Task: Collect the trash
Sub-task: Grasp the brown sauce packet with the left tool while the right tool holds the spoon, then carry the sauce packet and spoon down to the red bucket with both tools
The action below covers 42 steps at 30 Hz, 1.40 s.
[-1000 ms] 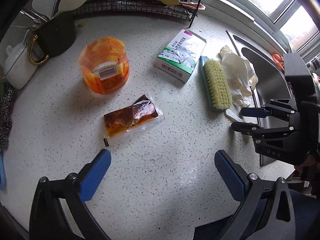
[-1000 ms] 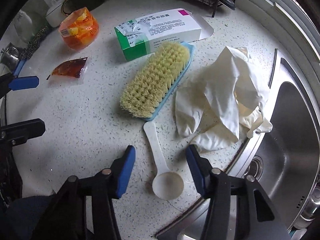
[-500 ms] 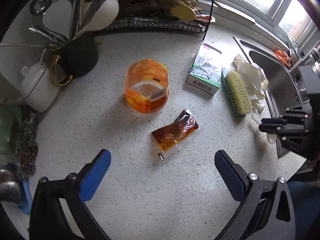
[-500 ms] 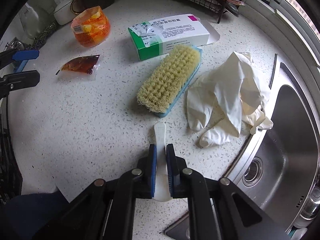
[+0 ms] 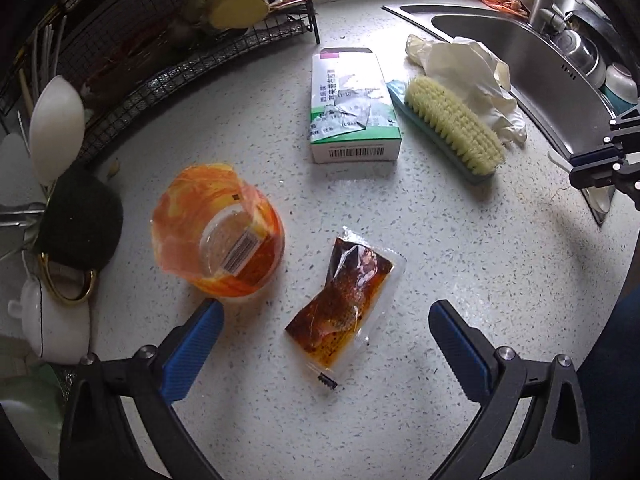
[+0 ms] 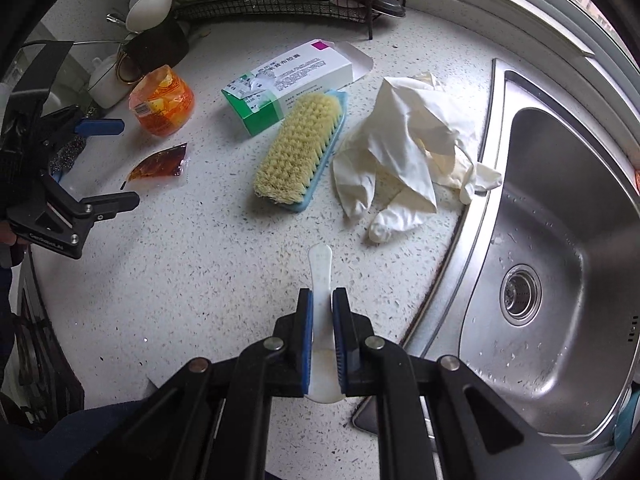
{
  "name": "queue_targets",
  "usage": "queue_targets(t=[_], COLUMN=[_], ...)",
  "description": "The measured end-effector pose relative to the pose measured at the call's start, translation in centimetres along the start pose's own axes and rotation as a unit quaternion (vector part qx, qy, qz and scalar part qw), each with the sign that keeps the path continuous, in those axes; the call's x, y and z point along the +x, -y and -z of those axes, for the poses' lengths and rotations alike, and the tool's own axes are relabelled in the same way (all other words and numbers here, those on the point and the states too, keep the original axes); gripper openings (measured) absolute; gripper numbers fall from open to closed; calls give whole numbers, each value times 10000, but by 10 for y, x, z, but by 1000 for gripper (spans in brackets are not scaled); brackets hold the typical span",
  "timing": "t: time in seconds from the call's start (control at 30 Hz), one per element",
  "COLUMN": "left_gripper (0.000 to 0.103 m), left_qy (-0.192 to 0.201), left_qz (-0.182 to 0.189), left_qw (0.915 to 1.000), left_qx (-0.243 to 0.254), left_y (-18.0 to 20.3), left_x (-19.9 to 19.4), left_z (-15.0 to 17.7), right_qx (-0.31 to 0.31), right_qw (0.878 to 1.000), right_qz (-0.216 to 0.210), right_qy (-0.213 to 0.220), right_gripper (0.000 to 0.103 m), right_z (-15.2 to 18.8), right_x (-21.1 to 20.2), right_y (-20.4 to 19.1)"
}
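I saw a speckled white countertop [image 6: 200,280] with a steel sink [image 6: 560,240] set into its right side. A scrubbing brush [image 6: 298,152] with pale bristles and a blue back lay just beside a crumpled pair of white rubber gloves [image 6: 400,160], which reached the sink's rim. At the back stood a black wire rack [image 5: 192,60] holding pieces of ginger [image 5: 236,8]. Near it sat a dark holder with a gold handle [image 5: 80,220], white ladles [image 5: 56,128] rising from it, and a small white pot [image 5: 52,320] beside that.
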<state>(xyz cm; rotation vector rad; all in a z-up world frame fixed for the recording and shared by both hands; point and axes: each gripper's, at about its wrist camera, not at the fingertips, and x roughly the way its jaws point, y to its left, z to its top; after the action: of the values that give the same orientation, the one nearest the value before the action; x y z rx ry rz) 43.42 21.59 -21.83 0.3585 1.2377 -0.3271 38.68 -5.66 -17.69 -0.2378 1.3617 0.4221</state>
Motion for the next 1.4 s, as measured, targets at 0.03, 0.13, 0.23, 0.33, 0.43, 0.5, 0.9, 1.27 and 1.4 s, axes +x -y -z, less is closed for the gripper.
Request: queue_targets(t=[0.03,0.13,0.23,0.33,0.43,0.5,0.9,1.27,1.4], left_gripper=[103,103,90,60,33,13,9,9,9], left_qy=[-44,-147,-160,-107,-118,-160,-220,120,208], left_qz=[1,21,181,418,378,352,201,357,413], left_qw=[10000,9999,9997,9985,9983,9977,9921,9927,9938], left_qx=[38,55,-24,-338,-432,-558,-1215,-1148,-1008], left_y=[1,0,-1,-7,-5,4,90,164,195], left_x=[6,19,28,26,23,20,-5,-56,-71], left_z=[-3,-9,-12,-16,-19,-19,-18,-32,-34], right_qx=[46,195,319,433,492,501,311,275,394], right_qw=[10000,9998,9995,9990,9987,9985,9979,9961,9949], right_qz=[4,-6,-23,-69,-135,-183,-452,-558,-576], right_qy=[-5,-25,8,35,79,106,351,619,729], right_gripper=[8,8,8,8,8,8,8,8,8], right_z=[4,6,7,9,12,13,28,77,102], right_x=[-1,0,0,-2,-2,-3,-22,-58,-74], right_y=[-1,3,12,18,21,26,46,63,72])
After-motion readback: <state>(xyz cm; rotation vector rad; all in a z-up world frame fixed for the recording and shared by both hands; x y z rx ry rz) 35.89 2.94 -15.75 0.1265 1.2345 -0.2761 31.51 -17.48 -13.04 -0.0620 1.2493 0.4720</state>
